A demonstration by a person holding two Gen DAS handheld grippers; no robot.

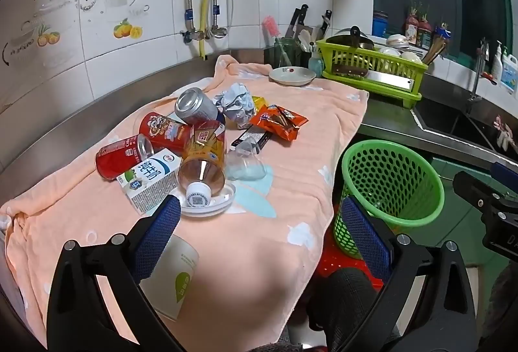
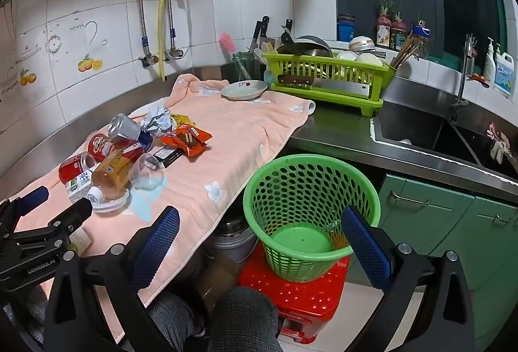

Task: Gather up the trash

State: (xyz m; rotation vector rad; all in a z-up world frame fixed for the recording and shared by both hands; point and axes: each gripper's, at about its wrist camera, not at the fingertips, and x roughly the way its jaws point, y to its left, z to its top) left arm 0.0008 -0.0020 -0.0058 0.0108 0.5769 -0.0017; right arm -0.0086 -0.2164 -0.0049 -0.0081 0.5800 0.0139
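Trash [image 1: 194, 141] lies heaped on the peach towel [image 1: 291, 157] left of the empty green basket [image 2: 310, 209], and with both grippers [image 1: 259, 229] [image 2: 259, 242] spread and empty, we judge collection unstarted: next, pinch one piece.

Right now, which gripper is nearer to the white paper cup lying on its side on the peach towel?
Left. The left gripper stands open directly over the white paper cup; one finger overlaps it. The right gripper hangs open off the towel edge, over the green mesh basket.
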